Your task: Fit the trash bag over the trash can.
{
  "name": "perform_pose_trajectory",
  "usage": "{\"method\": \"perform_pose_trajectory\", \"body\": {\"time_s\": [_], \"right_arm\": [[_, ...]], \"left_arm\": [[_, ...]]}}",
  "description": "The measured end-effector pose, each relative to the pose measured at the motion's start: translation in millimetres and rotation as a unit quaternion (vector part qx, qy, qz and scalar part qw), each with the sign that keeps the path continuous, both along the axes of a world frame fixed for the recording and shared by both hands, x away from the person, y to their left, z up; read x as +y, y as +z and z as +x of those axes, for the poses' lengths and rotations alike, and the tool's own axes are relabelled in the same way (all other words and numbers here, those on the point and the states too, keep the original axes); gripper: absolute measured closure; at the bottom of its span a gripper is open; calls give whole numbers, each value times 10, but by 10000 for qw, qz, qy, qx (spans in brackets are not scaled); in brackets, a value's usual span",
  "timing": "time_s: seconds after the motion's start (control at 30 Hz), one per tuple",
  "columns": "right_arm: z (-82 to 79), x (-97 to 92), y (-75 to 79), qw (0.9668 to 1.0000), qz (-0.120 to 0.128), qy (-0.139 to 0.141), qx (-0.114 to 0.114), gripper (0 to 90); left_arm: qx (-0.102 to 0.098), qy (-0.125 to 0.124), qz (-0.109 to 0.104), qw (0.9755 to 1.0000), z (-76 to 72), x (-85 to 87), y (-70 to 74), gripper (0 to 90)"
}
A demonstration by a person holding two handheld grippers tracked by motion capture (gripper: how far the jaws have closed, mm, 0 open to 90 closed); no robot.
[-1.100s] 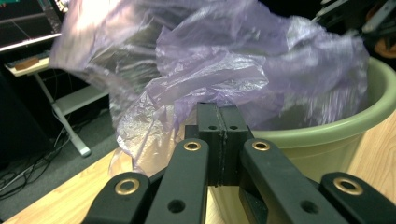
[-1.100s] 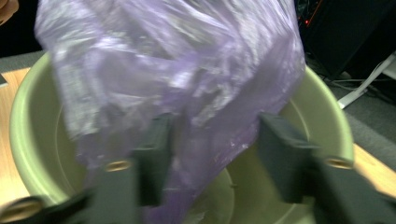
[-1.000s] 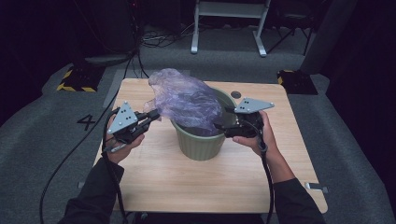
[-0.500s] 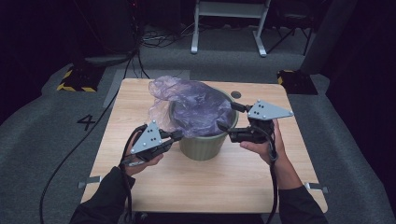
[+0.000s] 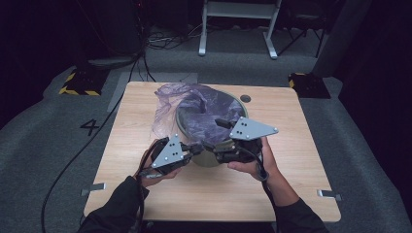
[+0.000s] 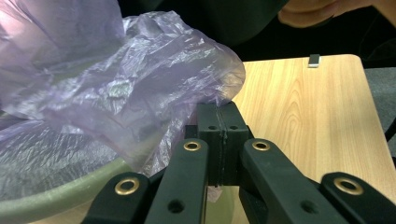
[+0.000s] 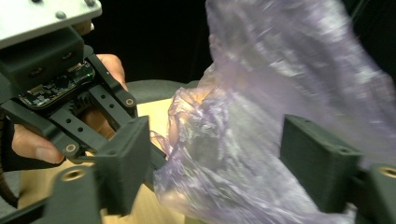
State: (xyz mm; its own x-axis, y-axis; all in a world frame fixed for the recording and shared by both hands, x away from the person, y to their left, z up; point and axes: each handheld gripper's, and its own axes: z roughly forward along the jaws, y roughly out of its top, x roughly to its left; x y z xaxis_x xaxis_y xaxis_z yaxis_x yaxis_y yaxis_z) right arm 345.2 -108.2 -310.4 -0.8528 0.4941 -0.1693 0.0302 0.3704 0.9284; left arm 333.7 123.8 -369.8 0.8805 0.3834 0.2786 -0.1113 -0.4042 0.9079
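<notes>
Now left gripper (image 6: 219, 135) pinches bag (image 6: 116, 93); right gripper (image 7: 215, 163) closing, jaws apart

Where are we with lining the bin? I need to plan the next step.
Done: the purple bag sits inside the green bin. In hand: the left hand-held gripper is shut on the bag's edge at the near rim; the right hand-held gripper straddles the film, jaws just closing. Left: folding the edge over the rim.

purple bag (image 7: 280, 116) blurred in the right gripper view, green bin (image 5: 210, 156) mostly covered by it
</notes>
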Motion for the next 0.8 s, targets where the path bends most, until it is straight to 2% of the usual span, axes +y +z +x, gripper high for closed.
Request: {"method": "perform_pose_trajectory", "body": {"time_s": [0.03,0.1,0.13,0.17,0.2,0.23,0.3,0.37,0.4,0.5,0.53,0.57,0.63,0.73,0.8], "right_arm": [[0,0,0,10000,0,0,0,385],[44,28,-41,9999,-106,-1,68,510],[84,31,-80,9997,-152,82,193,685],[84,31,-80,9997,-152,82,193,685],[102,30,-117,9995,-202,103,226,772],[102,30,-117,9995,-202,103,226,772],[109,12,-159,9995,-194,108,233,862],[101,-12,-190,9995,-201,107,241,900],[95,-33,-205,9995,-188,118,246,900],[60,-111,-233,9996,-111,110,250,900],[41,-136,-242,9996,-82,100,244,900],[6,-191,-271,9997,-30,51,222,900],[-8,-219,-293,9998,-23,36,208,900],[-26,-314,-337,9997,124,-8,231,900],[-50,-374,-339,9995,205,-63,221,900]], "left_arm": [[0,0,0,10000,0,0,0,895],[18,-1,33,10000,-5,-27,-26,891],[56,-46,39,10000,-3,-38,-41,871],[65,-79,41,9999,-2,-46,-52,871],[73,-86,52,9999,-6,-56,-66,849],[63,-94,59,9999,-11,-65,-80,849],[112,-89,37,9999,-22,-74,-105,812],[115,-75,68,9999,-33,-73,-126,771],[166,-59,59,9998,-43,-63,-137,712],[225,-170,69,9996,-108,-10,-172,659],[254,-153,91,9995,-151,21,-184,603],[277,-124,80,9995,-178,46,-191,499],[317,-78,30,9995,-249,134,-203,480],[390,91,-64,9992,-317,294,-177,340],[403,278,-193,9986,-339,421,-138,304]]}}
